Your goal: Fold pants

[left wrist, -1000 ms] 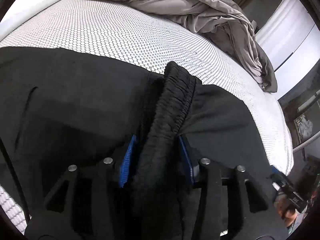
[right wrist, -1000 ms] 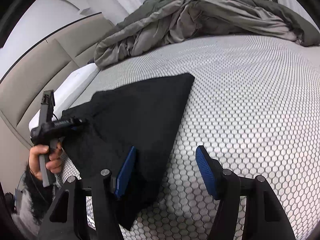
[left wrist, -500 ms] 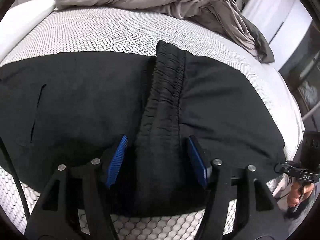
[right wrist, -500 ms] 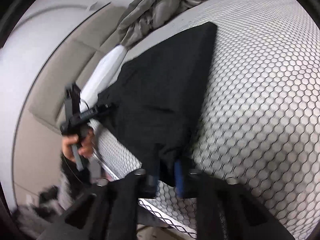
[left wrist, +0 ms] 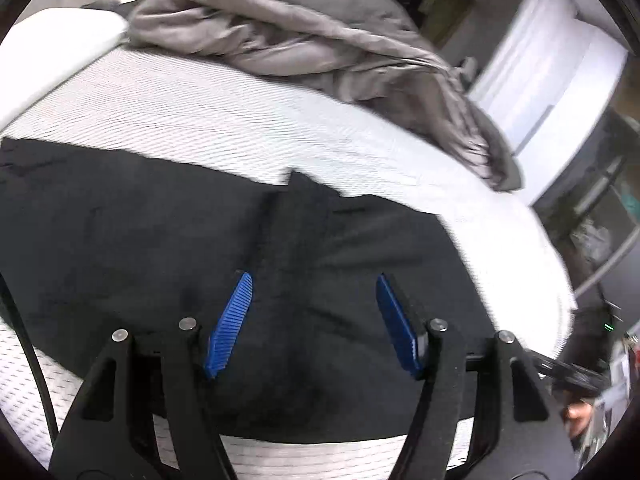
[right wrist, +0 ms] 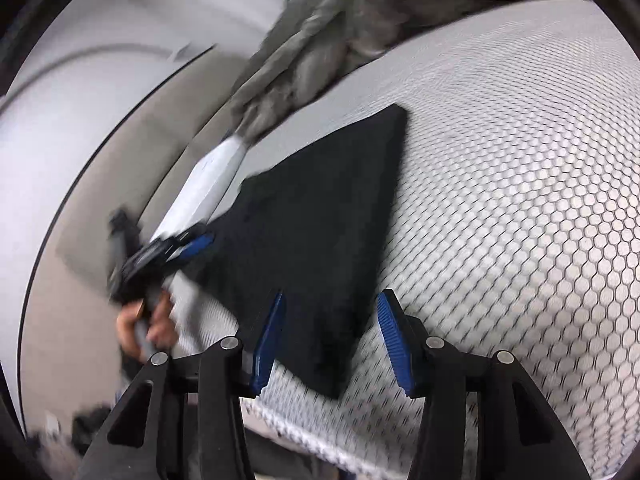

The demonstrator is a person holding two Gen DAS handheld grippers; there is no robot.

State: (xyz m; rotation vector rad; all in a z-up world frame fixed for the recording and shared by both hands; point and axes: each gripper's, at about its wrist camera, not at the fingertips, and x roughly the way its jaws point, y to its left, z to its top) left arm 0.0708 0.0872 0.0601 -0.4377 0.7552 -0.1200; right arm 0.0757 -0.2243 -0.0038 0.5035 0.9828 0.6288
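Left wrist view: the left gripper (left wrist: 314,322) hangs over the black pants (left wrist: 168,240), which lie spread flat on the bed (left wrist: 224,120) near its front edge. Its blue fingers (left wrist: 228,326) stand wide apart, with only flat black cloth showing below the gap; neither pad presses on it, so nothing is gripped. A raised dark ridge of fabric runs away from the gap toward the far edge of the pants. A crumpled grey blanket (left wrist: 312,40) is heaped at the far side of the bed, well apart from the pants, and a white pillow (left wrist: 52,56) lies at the far left. At the right edge a hand and a dark tool show, too blurred to read.

Right wrist view: the right gripper (right wrist: 330,336) is at the near corner of the pants (right wrist: 320,220), which taper to a point at the bed (right wrist: 520,200) edge. Its jaws are opening; the corner of cloth lies between the fingers (right wrist: 268,340), but the pads are clear of it. Across the pants, at their left edge, the left gripper (right wrist: 188,248) shows with its blue pad just over the cloth, held by a hand (right wrist: 148,324). The blanket (right wrist: 340,20) lies beyond, blurred.
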